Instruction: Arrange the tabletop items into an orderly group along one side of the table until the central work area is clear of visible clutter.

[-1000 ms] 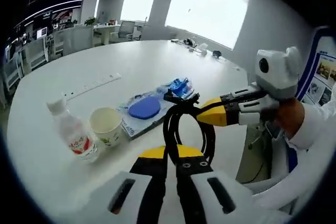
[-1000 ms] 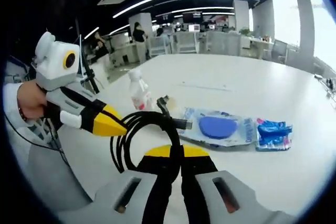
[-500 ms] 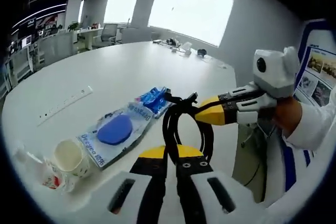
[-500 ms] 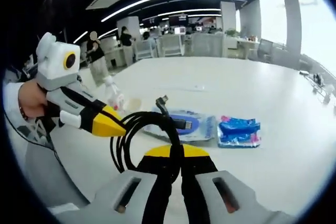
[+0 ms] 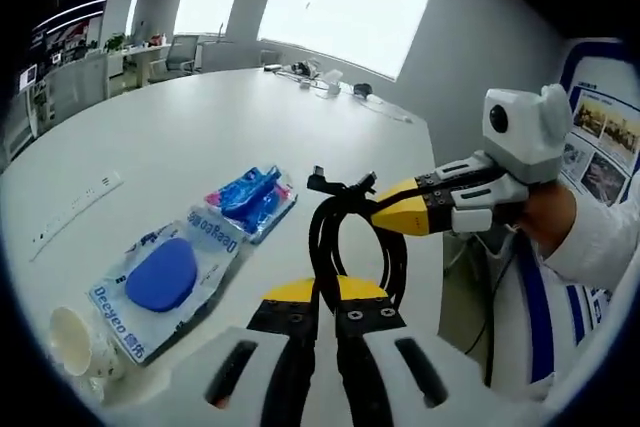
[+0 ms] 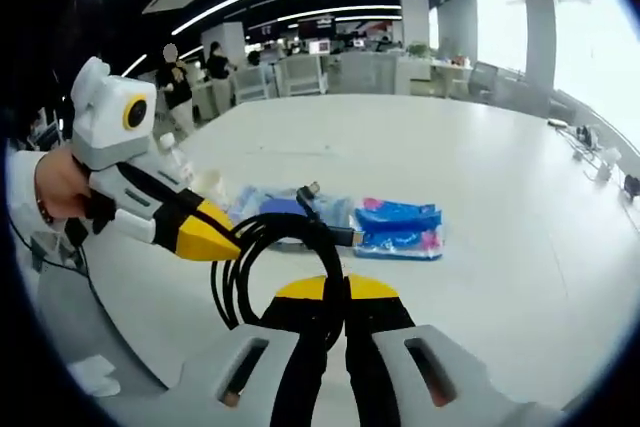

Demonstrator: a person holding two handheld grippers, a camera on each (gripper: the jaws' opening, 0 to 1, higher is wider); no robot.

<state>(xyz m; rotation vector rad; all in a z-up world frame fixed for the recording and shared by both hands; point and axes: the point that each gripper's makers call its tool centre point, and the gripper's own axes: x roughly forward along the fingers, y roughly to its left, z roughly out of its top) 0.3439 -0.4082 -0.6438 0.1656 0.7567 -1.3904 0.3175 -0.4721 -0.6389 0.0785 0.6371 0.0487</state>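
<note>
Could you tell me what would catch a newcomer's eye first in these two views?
Most striking is the coiled black cable, held up above the white table with both the left gripper and the right gripper shut on it from opposite sides. Behind it on the table lie a clear packet with a blue disc and, beside it, a blue wrapped pack. A paper cup stands near the table's edge.

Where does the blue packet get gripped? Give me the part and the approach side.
Likely the short end of the blue packet facing away from the clear pouch. It lies flat on the table, so come in low from that free end and nip the thin edge. The left gripper and right gripper are both shut on the black cable; free one first.
</note>
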